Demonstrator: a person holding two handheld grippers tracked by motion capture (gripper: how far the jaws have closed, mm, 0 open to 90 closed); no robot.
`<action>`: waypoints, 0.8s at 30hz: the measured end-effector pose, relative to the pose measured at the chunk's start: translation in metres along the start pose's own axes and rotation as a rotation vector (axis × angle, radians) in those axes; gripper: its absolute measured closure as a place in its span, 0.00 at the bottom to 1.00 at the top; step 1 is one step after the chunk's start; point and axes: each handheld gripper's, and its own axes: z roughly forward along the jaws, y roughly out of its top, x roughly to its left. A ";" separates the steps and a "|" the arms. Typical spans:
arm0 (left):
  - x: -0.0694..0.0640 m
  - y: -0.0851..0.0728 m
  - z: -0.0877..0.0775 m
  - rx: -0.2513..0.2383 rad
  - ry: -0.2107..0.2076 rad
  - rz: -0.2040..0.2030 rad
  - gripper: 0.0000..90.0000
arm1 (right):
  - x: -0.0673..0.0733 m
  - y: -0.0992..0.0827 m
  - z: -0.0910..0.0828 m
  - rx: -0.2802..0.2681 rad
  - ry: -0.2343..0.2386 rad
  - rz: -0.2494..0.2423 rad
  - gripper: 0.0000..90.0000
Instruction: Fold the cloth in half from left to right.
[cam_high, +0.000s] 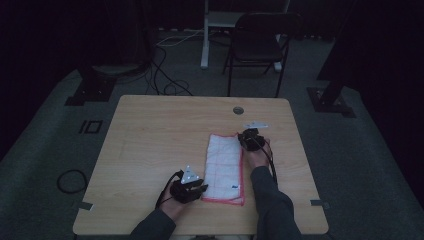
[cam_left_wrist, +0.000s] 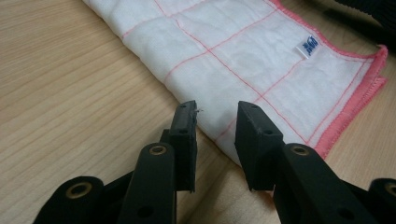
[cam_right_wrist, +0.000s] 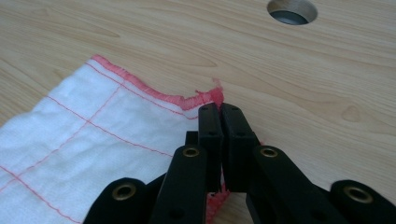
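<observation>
Dim grey carpet surrounds a light wooden bench (cam_high: 150, 145), with a dark folding chair (cam_high: 260, 42) standing beyond its far edge and a round cable hole (cam_high: 238, 110) set near the middle of that edge. On the right half of the bench lies a white cloth (cam_high: 225, 167) with thin red grid lines and a pink stitched hem, folded into a long strip that runs from near the middle of the bench towards the near edge; a small blue label (cam_left_wrist: 308, 46) sits by its near right corner. At the strip's far right corner the right claw (cam_right_wrist: 219, 112) is clamped tight on the pink hem, its jaws pressed together with the cloth's edge pinched between them and the corner puckered up just ahead of the tips. By the near left corner of the cloth the left claw (cam_left_wrist: 215, 116) is held low, its jaws standing partly apart with a clear gap between them, their tips over the folded left edge of the cloth, not pressing on it.
</observation>
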 end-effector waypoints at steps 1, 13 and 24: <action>0.000 0.000 0.000 0.001 -0.001 0.001 0.77 | -0.001 0.000 0.000 0.003 -0.007 0.000 0.97; -0.003 -0.001 0.002 0.004 -0.001 0.006 0.77 | -0.018 -0.014 -0.003 0.056 -0.052 0.059 0.81; 0.009 0.006 -0.001 -0.028 0.036 -0.018 0.71 | -0.012 -0.019 -0.015 0.016 0.016 0.064 0.71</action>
